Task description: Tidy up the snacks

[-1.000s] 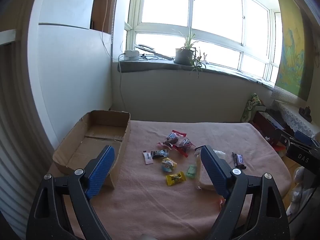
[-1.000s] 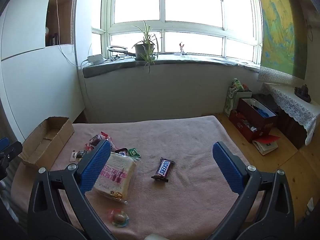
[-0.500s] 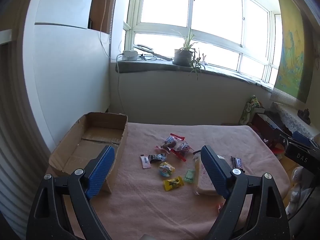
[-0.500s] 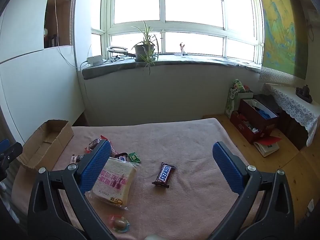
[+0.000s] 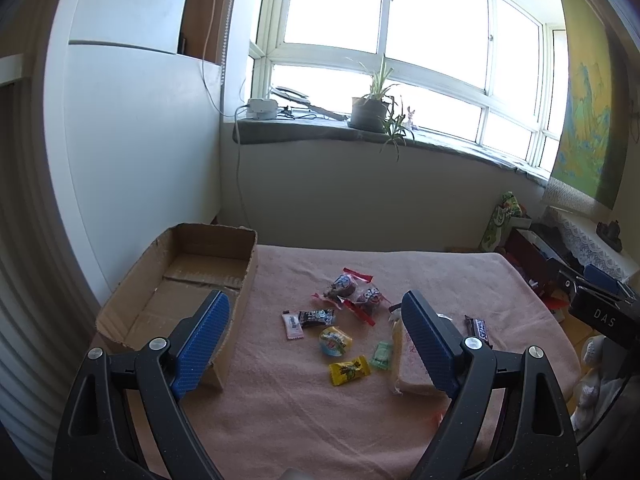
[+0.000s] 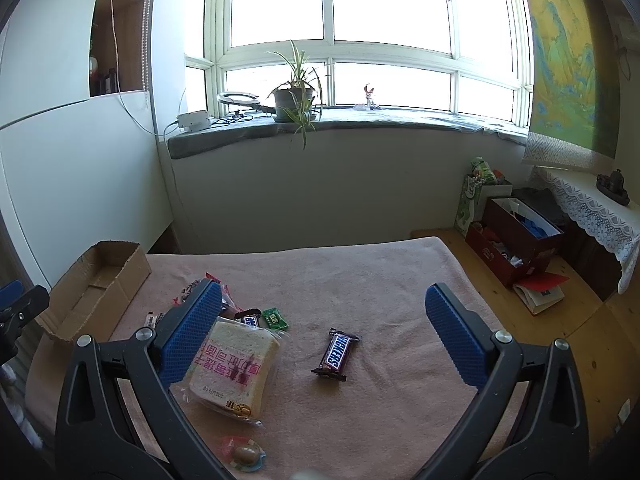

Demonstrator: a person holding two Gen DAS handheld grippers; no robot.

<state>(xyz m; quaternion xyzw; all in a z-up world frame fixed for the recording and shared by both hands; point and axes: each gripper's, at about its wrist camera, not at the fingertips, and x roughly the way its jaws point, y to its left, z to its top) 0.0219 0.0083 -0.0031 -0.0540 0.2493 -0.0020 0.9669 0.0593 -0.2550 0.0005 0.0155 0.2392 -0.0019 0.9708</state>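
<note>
A: What sort of place are you working in?
B: You're in a home, a sunlit living room or enclosed balcony. Wide window (image 6: 340, 40), potted spider plant (image 6: 294, 96) and tiny figurine (image 6: 369, 96) on the sill.
A: What else tells you that?
B: Landscape scroll painting (image 6: 560, 64) on your right wall, lace-edged cloth (image 6: 592, 216) on a side shelf, wooden floor (image 6: 580, 340), open boxes of household clutter (image 6: 516, 240) by the wall. Your table wears a pink towel-like cover (image 6: 360, 280)
</note>
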